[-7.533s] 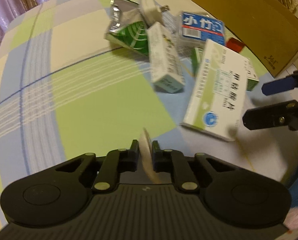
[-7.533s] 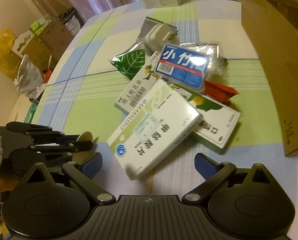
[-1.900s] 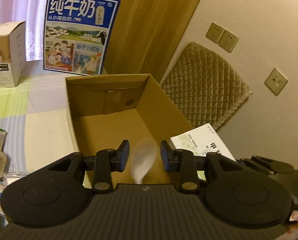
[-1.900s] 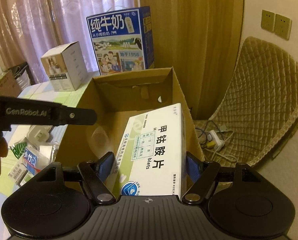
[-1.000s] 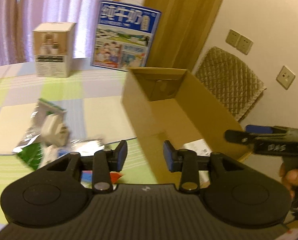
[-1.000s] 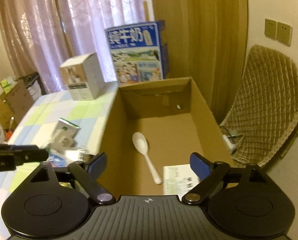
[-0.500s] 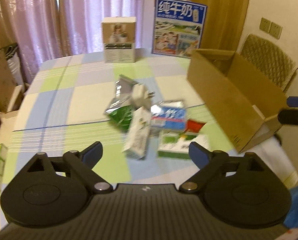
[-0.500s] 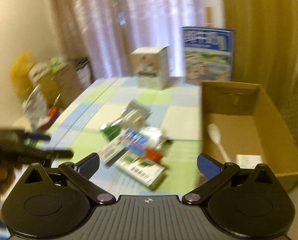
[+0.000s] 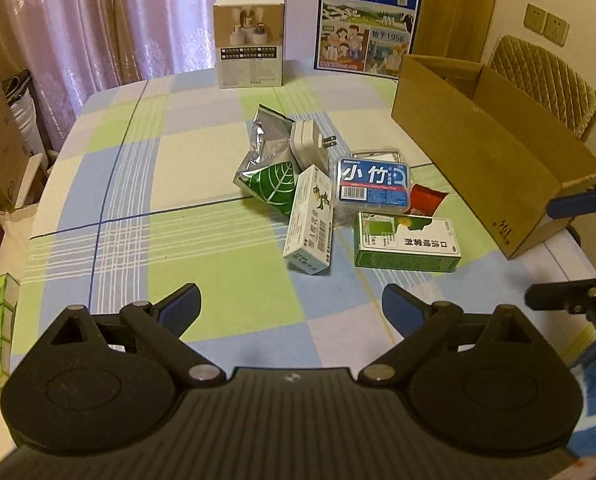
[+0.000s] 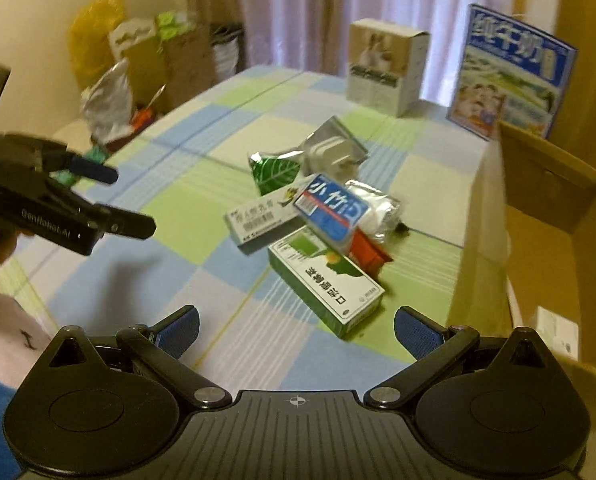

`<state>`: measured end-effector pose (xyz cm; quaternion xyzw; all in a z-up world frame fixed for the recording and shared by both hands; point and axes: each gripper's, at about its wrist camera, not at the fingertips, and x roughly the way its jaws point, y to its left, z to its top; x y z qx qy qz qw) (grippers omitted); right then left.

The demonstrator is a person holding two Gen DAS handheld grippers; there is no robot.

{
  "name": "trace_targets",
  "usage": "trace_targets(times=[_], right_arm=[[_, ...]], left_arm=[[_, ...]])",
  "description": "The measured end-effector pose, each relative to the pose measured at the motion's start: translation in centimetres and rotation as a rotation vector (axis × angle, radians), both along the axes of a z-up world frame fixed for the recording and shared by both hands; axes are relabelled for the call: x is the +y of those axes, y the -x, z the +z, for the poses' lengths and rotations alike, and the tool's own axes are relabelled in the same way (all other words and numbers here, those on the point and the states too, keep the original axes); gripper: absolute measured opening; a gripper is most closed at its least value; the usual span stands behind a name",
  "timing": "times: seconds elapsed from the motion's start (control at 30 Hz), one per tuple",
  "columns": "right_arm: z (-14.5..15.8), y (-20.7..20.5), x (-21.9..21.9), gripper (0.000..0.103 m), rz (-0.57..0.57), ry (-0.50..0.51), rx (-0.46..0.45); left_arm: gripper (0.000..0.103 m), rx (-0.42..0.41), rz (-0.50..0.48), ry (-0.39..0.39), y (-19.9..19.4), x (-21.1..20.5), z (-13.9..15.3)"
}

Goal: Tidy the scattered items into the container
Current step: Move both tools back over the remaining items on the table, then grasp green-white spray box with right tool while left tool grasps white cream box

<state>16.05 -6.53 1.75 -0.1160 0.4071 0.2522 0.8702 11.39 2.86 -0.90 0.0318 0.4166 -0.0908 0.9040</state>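
I see both claws, left claw (image 9: 291, 307) and right claw (image 10: 296, 332), spread wide, empty. Blue case (image 9: 374, 186) reads "小竹"; milk carton (image 9: 368, 19) "纯牛奶". Cardboard box (image 9: 478, 152) at surface (image 9: 109, 184) right edge.

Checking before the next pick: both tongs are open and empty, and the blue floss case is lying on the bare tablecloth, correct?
Not quite. In the right wrist view the blue floss case rests tilted on the other packages, not on the tablecloth. Left tongs and right tongs are indeed open and empty.
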Motion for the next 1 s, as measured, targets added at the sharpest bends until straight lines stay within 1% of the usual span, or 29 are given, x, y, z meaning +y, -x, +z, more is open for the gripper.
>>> trace_targets(times=[0.2,0.37,0.5,0.63,0.73,0.83,0.87,0.9,0.93,1.0], right_arm=[[-2.8,-3.1,1.1,0.101,0.053,0.054,-0.003],[-4.9,-5.4,1.6,0.100,0.052,0.104,-0.011],[-6.4,-7.0,1.6,0.096,0.043,0.134,0.006],[-7.6,-8.2,1.6,0.092,0.042,0.146,0.037],[-8.3,-8.9,1.7,0.090,0.046,0.160,0.045],[-8.7,-9.4,1.6,0.083,0.036,0.157,0.066],[-8.8,-9.6,1.5,0.077,0.029,0.155,0.077],[-8.8,-9.7,1.4,0.074,0.021,0.150,0.089],[-8.7,-9.7,1.4,0.074,0.014,0.146,0.097],[-8.5,-9.5,1.5,0.068,0.011,0.148,0.112]], left_arm=[[0.095,0.015,-0.048,-0.017,-1.8,-0.1,-1.7],[0.095,0.026,-0.085,-0.028,-3.4,0.0,-3.4],[0.095,0.033,-0.123,-0.037,-4.6,0.0,-4.7],[0.095,0.046,-0.146,-0.019,-5.9,0.1,-5.8],[0.095,0.045,-0.158,-0.001,-6.8,-0.1,-6.3],[0.094,0.054,-0.159,0.021,-7.8,-0.2,-6.7],[0.093,0.059,-0.160,0.027,-8.1,-0.2,-6.9],[0.092,0.065,-0.160,0.033,-8.4,-0.2,-7.0],[0.092,0.069,-0.160,0.038,-8.7,-0.3,-7.1],[0.091,0.071,-0.161,0.041,-9.1,-0.5,-7.3]])
